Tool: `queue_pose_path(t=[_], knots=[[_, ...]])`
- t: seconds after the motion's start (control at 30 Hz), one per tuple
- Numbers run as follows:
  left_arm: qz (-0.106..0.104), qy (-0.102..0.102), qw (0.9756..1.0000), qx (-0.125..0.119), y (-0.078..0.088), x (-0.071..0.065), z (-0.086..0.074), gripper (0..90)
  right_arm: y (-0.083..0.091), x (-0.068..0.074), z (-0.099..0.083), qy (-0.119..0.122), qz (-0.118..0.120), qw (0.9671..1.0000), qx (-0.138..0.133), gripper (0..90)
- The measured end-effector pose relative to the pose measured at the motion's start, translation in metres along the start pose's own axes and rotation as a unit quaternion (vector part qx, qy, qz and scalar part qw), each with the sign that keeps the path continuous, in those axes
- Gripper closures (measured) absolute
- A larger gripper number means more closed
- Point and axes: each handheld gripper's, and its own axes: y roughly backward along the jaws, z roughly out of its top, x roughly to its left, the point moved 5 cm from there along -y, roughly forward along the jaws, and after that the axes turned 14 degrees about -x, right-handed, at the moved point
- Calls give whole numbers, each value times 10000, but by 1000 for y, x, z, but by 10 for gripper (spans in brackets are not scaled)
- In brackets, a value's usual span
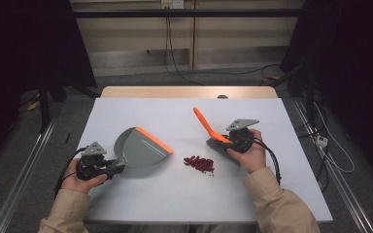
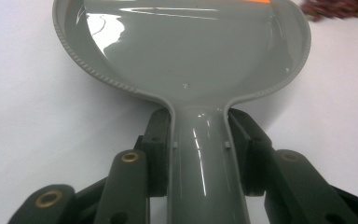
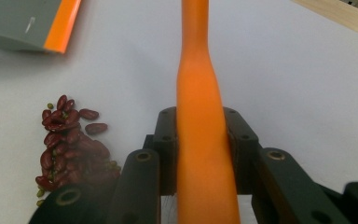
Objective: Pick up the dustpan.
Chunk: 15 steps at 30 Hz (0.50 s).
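A grey dustpan (image 1: 137, 146) with an orange front lip lies at the table's left, its mouth turned toward a small pile of red beans (image 1: 199, 164). My left gripper (image 1: 115, 169) is shut on the dustpan's handle (image 2: 205, 163), with both pads (image 2: 158, 149) pressed on its sides. To the right of the beans, my right gripper (image 1: 225, 141) is shut on the orange handle (image 3: 198, 93) of a small brush (image 1: 209, 127), whose grey head rests on the table by the hand. In the right gripper view the beans (image 3: 70, 140) lie just left of the jaws.
A white sheet (image 1: 175, 199) covers the table, and a wooden edge (image 1: 189, 92) runs along the far side. Cables trail from both grippers to the table's sides. A few small green beans are mixed into the pile. The dustpan's lip (image 3: 63, 25) shows at top left.
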Motion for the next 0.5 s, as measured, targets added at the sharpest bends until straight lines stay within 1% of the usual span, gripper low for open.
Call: queue_pose_path(t=[0.1,0.13,0.2,0.27,0.3,0.37,0.4,0.43,0.47,0.5], knots=[[-287,-20,9996,-22,1,-9,0,627,0,0,-1,-94,-84,9999,-60,712],[-381,-83,9992,-18,1,-12,1,627,0,0,-1,-135,-72,9998,-88,713],[-534,-133,9985,-5,1,-17,1,627,1,-1,-1,-250,-84,9995,-146,713],[-677,-168,9976,-1,1,-22,2,627,3,-3,-1,-337,-170,9991,-199,713],[-700,-187,9974,5,1,-23,2,627,4,-4,-1,-360,-212,9989,-224,713],[-812,-273,9963,50,1,-28,0,627,6,-6,-1,-373,-254,9987,-240,712],[-885,-332,9955,114,1,-30,-1,627,8,-7,-1,-384,-282,9986,-246,712],[-943,-347,9949,131,0,-32,-2,627,9,-8,-1,-389,-307,9984,-261,712],[-946,-339,9948,164,-1,-35,-3,627,9,-8,-1,-394,-303,9984,-285,712],[-1061,-372,9935,186,-2,-37,-4,627,9,-8,-2,-417,-297,9983,-281,712]])
